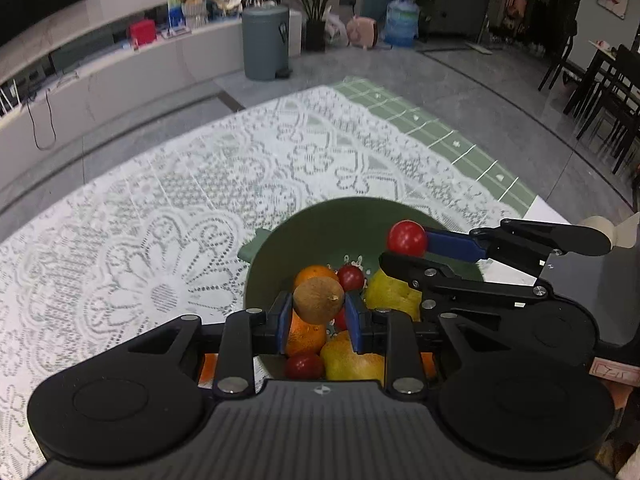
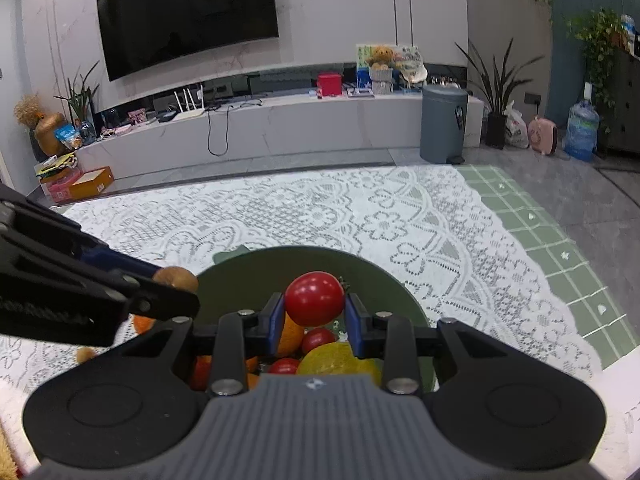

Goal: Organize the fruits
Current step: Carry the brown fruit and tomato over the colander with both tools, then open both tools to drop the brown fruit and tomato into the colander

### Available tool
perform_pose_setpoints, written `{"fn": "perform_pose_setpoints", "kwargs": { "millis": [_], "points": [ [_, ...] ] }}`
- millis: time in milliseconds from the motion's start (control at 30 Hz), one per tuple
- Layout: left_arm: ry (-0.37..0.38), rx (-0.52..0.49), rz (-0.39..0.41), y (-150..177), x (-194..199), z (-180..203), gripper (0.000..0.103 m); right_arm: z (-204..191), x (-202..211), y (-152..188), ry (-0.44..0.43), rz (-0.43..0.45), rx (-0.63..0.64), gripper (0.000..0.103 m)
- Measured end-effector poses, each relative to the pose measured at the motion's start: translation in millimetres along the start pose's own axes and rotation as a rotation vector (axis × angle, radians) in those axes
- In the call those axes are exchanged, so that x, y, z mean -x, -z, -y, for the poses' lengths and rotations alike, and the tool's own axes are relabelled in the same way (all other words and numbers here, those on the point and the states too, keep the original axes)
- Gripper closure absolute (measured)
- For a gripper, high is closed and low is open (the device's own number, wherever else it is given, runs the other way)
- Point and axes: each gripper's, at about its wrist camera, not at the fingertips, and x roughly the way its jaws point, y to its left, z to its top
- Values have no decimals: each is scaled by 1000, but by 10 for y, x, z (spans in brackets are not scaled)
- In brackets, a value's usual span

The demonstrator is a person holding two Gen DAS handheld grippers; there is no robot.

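Two fruits are in the air above the green bowl [image 1: 272, 256]: the left gripper [image 1: 318, 306] is clamped on a brown kiwi [image 1: 318, 300], and the right gripper [image 2: 315, 312] is clamped on a red tomato [image 2: 315, 298]. In the left wrist view the tomato hangs at about two o'clock from the kiwi, over the far right of the bowl. Inside the bowl lie an orange [image 1: 308, 332], a yellow pear [image 1: 394, 294] and several small tomatoes [image 1: 351, 277], packed close together.

The likeliest trouble is a collision, since both grippers crowd the same bowl, the right one crossing just beyond the left one's fingers. A release from this height could also send either round fruit bouncing off the pile and rolling over the rim onto the lace tablecloth [image 1: 160, 240]. The tomato looks soft, so a tighter squeeze might split it; the kiwi is gripped near its middle and seems secure, though a slip is possible if the wrist rolls. One small brown fruit [image 2: 86, 354] already lies on the cloth at about nine o'clock from the bowl in the right wrist view.
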Motion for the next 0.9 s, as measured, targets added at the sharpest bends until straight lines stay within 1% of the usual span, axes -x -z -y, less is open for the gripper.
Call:
{"fn": "perform_pose_setpoints", "kwargs": {
  "millis": [133,367,667,900],
  "points": [
    [17,11,-36,-31,-188,-34,71,48,-193,21,28,-36,-10,74],
    [39,25,-88,-48,-458,-84,71,134,-414,70,35,-98,-38,74],
    [52,35,-131,-34,-643,-145,71,90,-468,80,76,-83,2,73],
    [50,49,-144,-26,-671,-187,71,102,-470,66,71,-80,0,72]
  ]
}}
